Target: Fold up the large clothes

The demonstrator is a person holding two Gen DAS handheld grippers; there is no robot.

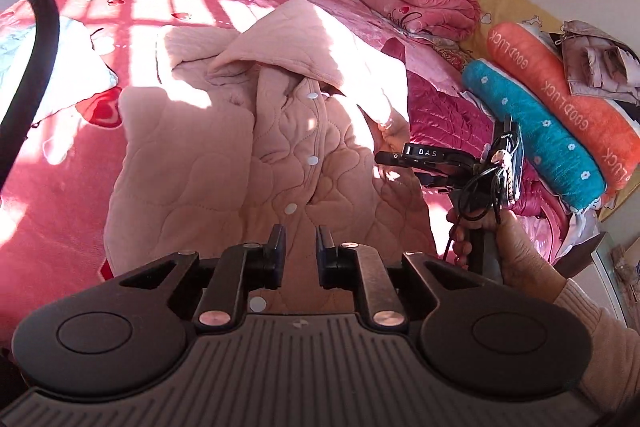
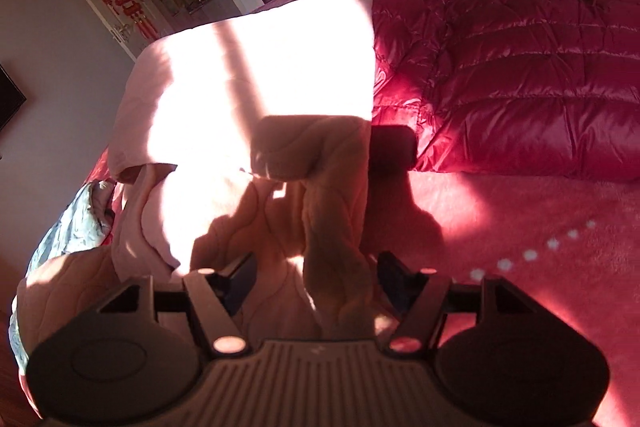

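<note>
Left gripper [image 1: 301, 241] hovers nearly closed and empty over the pink quilted jacket [image 1: 248, 155] on the pink bedspread [image 1: 60, 187], while at three o'clock the right gripper [image 2: 316, 271] gapes around its sleeve.

The pink jacket [image 1: 280, 155] is soft matt quilted cloth (heart-shaped stitching, smooth plastic snaps). At three o'clock of it, the red down coat [image 2: 520, 99] is glossy and slick. The bed cover [image 1: 60, 195] looks plush, velvety. The left gripper [image 1: 301, 247] is matt black plastic with metal rivets.
</note>
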